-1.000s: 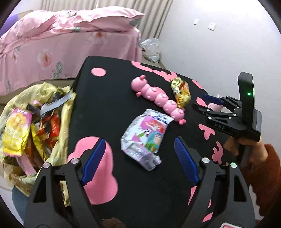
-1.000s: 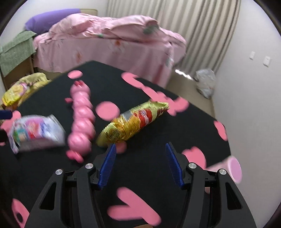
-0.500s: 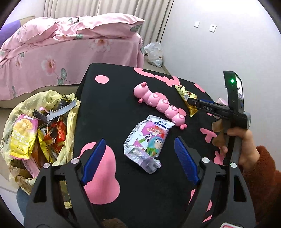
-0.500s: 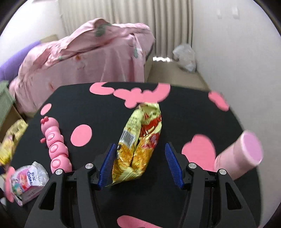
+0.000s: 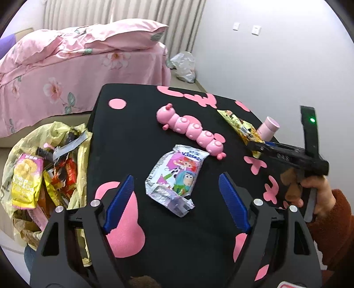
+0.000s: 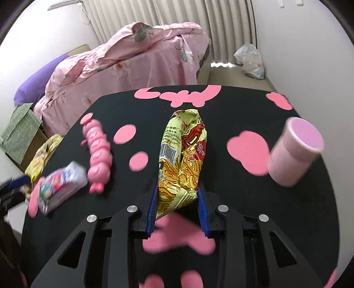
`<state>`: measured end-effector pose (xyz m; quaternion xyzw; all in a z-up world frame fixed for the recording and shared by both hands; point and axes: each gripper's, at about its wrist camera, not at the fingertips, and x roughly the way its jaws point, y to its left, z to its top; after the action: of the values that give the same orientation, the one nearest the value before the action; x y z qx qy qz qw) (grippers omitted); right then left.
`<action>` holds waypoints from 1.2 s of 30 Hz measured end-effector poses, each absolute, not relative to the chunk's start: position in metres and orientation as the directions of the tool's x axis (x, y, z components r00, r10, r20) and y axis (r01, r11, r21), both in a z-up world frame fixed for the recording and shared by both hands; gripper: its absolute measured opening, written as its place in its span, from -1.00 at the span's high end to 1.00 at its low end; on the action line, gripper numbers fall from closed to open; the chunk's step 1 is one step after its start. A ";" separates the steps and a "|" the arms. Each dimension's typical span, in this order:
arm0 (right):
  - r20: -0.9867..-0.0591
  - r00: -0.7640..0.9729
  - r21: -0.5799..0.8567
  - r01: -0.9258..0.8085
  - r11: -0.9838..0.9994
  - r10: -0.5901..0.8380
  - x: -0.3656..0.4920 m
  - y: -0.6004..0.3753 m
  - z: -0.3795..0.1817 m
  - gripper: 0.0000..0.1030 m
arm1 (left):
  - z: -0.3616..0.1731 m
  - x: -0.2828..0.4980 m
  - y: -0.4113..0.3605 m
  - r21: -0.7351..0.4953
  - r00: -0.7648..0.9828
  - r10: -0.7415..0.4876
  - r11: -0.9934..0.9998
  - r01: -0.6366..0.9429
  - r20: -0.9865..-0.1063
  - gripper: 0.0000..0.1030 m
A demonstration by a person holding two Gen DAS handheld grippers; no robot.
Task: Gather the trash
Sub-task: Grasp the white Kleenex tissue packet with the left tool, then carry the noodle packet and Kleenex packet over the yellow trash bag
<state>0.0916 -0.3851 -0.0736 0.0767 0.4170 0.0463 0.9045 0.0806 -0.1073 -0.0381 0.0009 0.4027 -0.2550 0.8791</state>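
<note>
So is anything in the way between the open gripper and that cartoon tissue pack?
Nothing visible. The tissue pack lies flat on the black table, straight ahead between the left gripper's open fingers. The pink caterpillar toy sits beyond it, not in the path.

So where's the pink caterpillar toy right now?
The pink plastic caterpillar toy lies on the black table with pink shapes, between the cartoon-printed tissue packet and the yellow crinkly snack wrapper.

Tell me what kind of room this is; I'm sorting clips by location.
Most likely a bedroom: a bed with pink floral bedding, pleated curtains behind it, and a black table with pink shapes holding snack wrappers and a toy.
</note>
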 end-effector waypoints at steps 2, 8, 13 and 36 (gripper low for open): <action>-0.738 0.661 0.160 -0.029 0.987 0.139 0.072 -0.385 -0.069 0.41 | -0.040 0.083 -0.112 -0.194 0.526 -0.451 0.861 0.471 -0.721 -0.46; -0.714 0.688 0.153 -0.025 0.988 0.128 0.031 -0.387 -0.067 0.41 | -0.053 0.094 -0.132 -0.121 0.491 -0.406 0.850 0.513 -0.771 -0.28; -0.700 0.705 0.127 -0.029 0.992 0.110 0.012 -0.381 -0.066 0.41 | -0.067 0.097 -0.138 -0.095 0.463 -0.366 0.854 0.511 -0.807 0.17; -0.575 0.804 0.037 -0.159 0.987 0.151 -0.010 -0.322 0.005 0.41 | 0.011 0.056 -0.088 -0.086 0.677 -0.388 0.897 0.434 -0.626 0.82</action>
<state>-0.0096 -0.3223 0.0053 -0.0065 0.3022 0.0815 0.9497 0.0558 -0.0879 0.0111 0.0350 0.3335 -0.2246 0.9149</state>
